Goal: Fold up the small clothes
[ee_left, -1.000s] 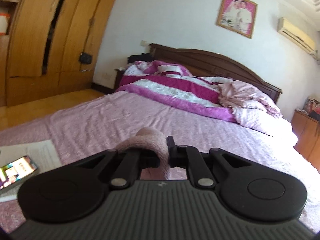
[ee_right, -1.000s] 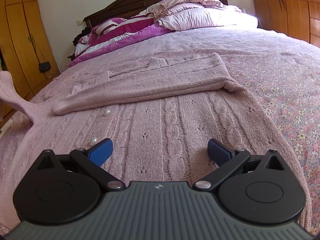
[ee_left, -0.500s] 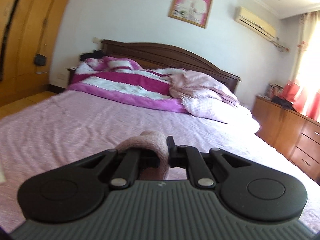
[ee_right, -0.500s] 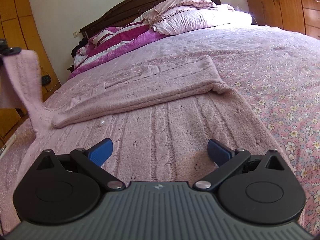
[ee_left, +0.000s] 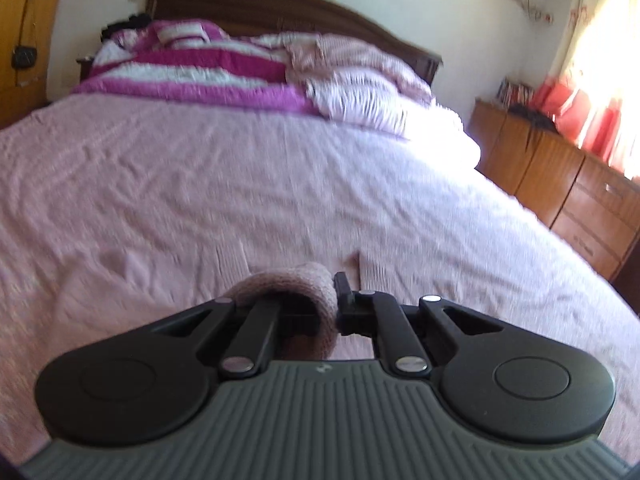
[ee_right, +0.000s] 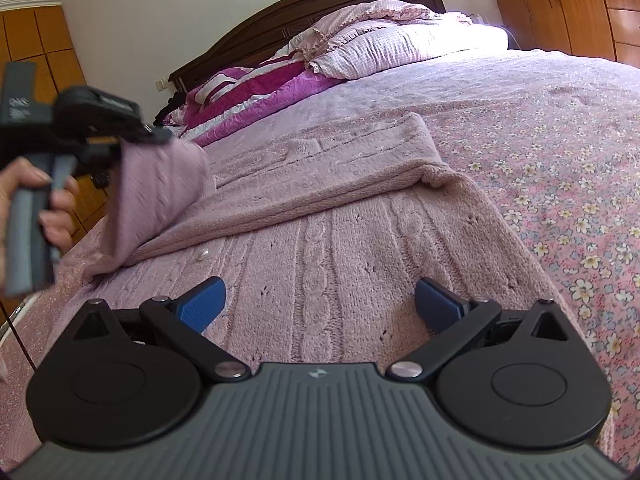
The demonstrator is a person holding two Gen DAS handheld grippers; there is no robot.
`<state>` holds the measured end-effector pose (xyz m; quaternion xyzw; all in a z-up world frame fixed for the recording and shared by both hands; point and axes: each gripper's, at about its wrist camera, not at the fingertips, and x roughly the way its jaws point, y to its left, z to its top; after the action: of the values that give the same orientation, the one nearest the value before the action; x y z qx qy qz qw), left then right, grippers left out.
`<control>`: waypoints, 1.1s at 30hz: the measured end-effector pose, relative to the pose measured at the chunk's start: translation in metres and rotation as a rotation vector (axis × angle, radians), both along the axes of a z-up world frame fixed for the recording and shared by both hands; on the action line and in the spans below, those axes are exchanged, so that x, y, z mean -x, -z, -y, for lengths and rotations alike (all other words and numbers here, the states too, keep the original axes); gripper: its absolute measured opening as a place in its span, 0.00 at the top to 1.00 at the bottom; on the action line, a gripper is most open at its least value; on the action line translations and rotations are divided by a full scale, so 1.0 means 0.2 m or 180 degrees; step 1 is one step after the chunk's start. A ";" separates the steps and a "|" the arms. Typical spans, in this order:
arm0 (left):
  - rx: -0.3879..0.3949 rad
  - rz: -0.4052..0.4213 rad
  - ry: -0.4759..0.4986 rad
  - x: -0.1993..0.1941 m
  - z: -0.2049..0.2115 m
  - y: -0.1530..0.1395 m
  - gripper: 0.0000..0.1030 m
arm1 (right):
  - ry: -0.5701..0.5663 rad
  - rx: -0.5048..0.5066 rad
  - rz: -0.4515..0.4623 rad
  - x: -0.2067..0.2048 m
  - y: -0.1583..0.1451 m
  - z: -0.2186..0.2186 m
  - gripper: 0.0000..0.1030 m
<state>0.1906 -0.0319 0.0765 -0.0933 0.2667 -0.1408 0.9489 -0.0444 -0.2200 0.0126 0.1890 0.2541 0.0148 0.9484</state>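
Observation:
A pink cable-knit cardigan (ee_right: 340, 240) lies flat on the bed, one sleeve folded across its body. My left gripper (ee_left: 334, 300) is shut on the other sleeve's cuff (ee_left: 292, 280) and holds it raised above the cardigan's left side. In the right wrist view this gripper (ee_right: 132, 136) shows at the left with the sleeve (ee_right: 156, 192) hanging from it. My right gripper (ee_right: 320, 304) is open and empty, its blue pads (ee_right: 202, 304) low over the cardigan's near hem.
The bed has a pink floral sheet (ee_right: 560, 168). A striped magenta quilt (ee_left: 192, 68) and pink pillows (ee_left: 360, 76) are piled by the dark headboard (ee_left: 280, 12). Wooden drawers (ee_left: 568, 188) stand to the right of the bed.
My left gripper has lifted the sleeve and swung it to the right, over the cardigan. Its view has turned from the wardrobe side toward the drawers. The right gripper has stayed almost still.

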 end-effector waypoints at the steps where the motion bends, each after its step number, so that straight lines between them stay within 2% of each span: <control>1: -0.0019 -0.0070 0.0029 0.00 0.01 0.03 0.90 | 0.0001 -0.0005 0.0006 0.00 0.00 0.00 0.00; 3: -0.0047 -0.0229 0.0138 0.00 0.04 0.08 0.89 | -0.0008 0.0012 0.0015 -0.01 0.00 0.00 0.00; 4: -0.0073 -0.0305 0.0200 0.00 0.06 0.11 0.82 | -0.0012 0.0029 0.0018 -0.01 0.01 -0.01 0.00; 5: -0.0114 -0.0375 0.0253 0.01 0.07 0.13 0.70 | -0.0014 0.0048 0.0020 -0.01 0.01 -0.01 0.00; 7: -0.0208 -0.0450 0.0338 0.02 0.09 0.15 0.59 | -0.0016 0.0089 0.0025 0.00 0.01 -0.02 0.00; 11: -0.0321 -0.0473 0.0406 0.09 0.10 0.15 0.46 | -0.0037 0.0142 0.0027 0.00 0.01 -0.03 0.00; 17: -0.0274 -0.0558 0.0455 0.22 0.01 0.10 0.44 | -0.0017 0.0054 -0.0018 -0.01 0.00 -0.02 0.00; 22: -0.0304 -0.0599 0.0378 0.33 -0.11 0.09 0.43 | 0.0025 -0.0175 -0.0123 -0.02 -0.05 0.02 0.00; 26: -0.0284 -0.0592 0.0274 0.39 -0.21 0.08 0.43 | -0.0013 -0.0331 -0.0148 -0.05 -0.14 0.03 0.00; 33: -0.0268 -0.0555 -0.0050 0.40 -0.37 0.09 0.43 | -0.0353 -0.0274 -0.0136 -0.19 -0.33 -0.04 0.00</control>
<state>0.1108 0.0424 0.0581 -0.0672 0.3532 -0.1133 0.9262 -0.0068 -0.2115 0.0780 0.2156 0.2834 0.0742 0.9315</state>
